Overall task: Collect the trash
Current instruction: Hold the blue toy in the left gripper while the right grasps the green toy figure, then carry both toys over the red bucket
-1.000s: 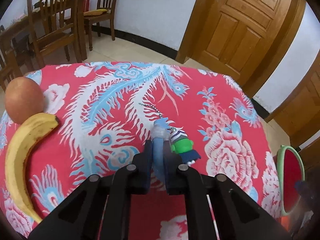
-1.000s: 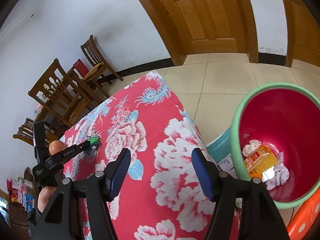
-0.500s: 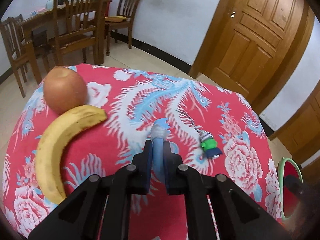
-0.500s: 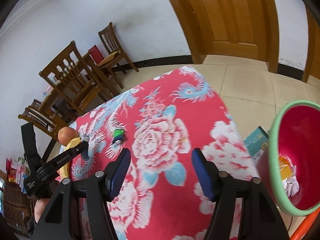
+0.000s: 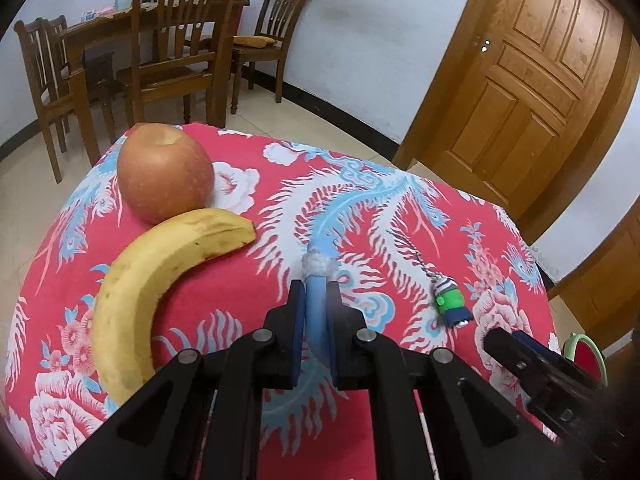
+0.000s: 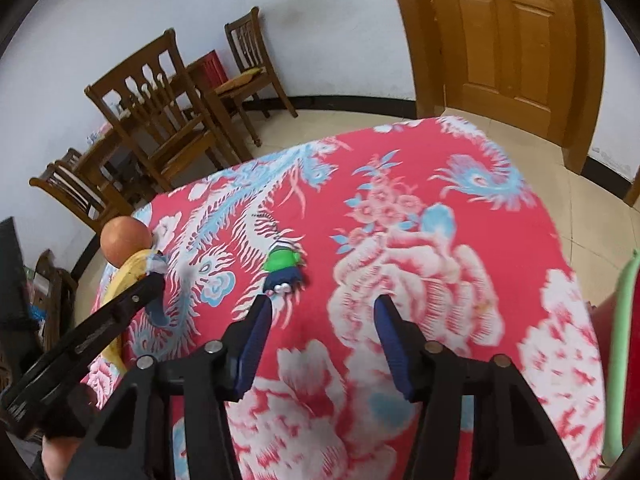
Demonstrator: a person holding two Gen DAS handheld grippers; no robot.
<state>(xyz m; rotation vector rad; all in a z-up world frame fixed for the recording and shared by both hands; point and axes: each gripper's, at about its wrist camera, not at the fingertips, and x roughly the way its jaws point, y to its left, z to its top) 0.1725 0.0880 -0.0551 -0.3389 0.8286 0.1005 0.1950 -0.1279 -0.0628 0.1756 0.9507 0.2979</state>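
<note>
Above the red floral tablecloth (image 5: 400, 168), my left gripper (image 5: 316, 300) pinches a blue wrapper (image 5: 316, 280) beside the banana (image 5: 160, 264). My right gripper (image 6: 320, 308) hangs spread wide, just short of the green toy keychain (image 6: 282, 266).

My left hand-held gripper (image 5: 315, 304) has open cloth straight ahead on the surface (image 5: 400, 208). To its left the banana (image 5: 148, 280) curves close by, with the apple (image 5: 164, 174) touching its far end, so that side is blocked. To its right the toy (image 5: 450, 304) lies near, with bare cloth between. My right hand-held gripper (image 6: 322, 322) has its fingers spread with bare cloth between them; the toy (image 6: 283, 266) sits just ahead of the left finger. The bin (image 6: 622, 312) stands past the surface's right edge.
</note>
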